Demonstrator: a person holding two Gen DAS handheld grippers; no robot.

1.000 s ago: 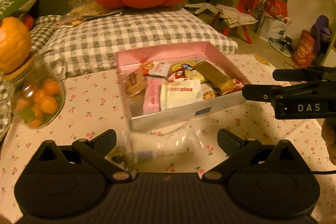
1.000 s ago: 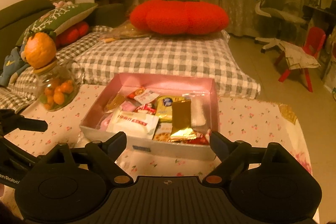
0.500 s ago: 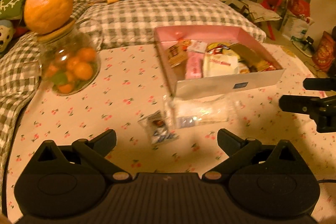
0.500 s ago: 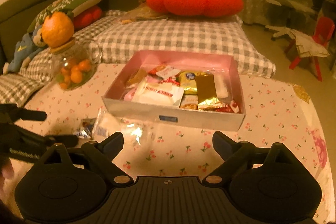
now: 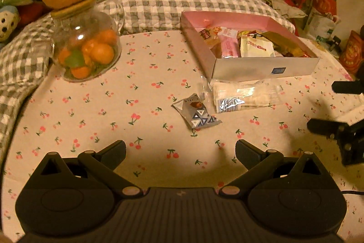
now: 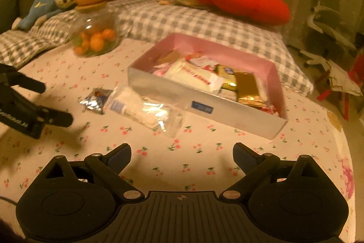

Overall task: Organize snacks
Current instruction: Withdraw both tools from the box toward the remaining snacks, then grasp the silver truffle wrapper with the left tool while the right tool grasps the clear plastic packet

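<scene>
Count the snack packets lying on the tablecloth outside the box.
2. A small silver packet lies in front of the box's left corner; a clear packet lies right beside it, against the box front. None looks hidden.

A cherry-print tablecloth (image 5: 141, 106) covers the table. On it sits a pink snack box (image 5: 261, 70), with a clear plastic packet (image 5: 245, 95) just in front, touching it. A small blue-triangle wrapper (image 5: 196, 114) lies beside that. Far left, a glass jar of oranges (image 5: 86, 47) stands.
</scene>
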